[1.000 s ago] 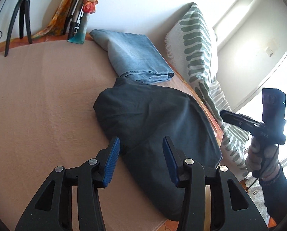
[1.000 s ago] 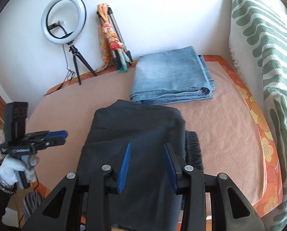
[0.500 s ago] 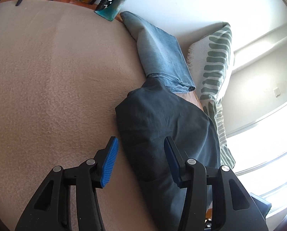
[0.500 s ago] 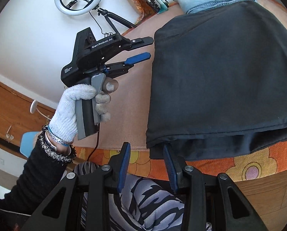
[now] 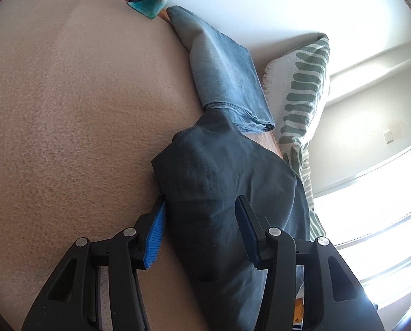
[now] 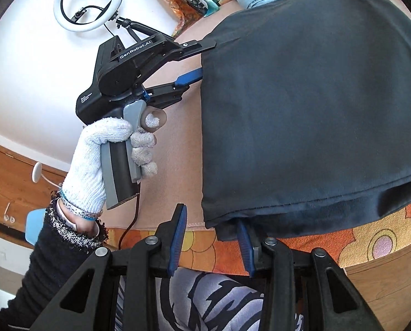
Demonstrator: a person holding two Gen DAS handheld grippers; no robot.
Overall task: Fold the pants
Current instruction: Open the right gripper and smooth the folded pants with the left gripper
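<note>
Tan surface (image 5: 67,110): dark pants (image 5: 227,193) lie lengthwise ahead of both grippers.
Left gripper (image 5: 202,229) jaws open astride the side fold; right gripper (image 6: 211,237) jaws open at the near hem, holding nothing.

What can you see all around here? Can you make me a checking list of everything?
Surface: tan blanket over an orange flowered cover.
Job's things: dark pants, folded, near edge overhanging the blanket.
Clutter: folded blue jeans behind them.
Grippers: left gripper open, jaws straddling the pants' side edge; right gripper open at their near corner.
Cables: one black cable hanging from the left handle.
Surroundings: ring light, green striped pillow, bright window.
</note>
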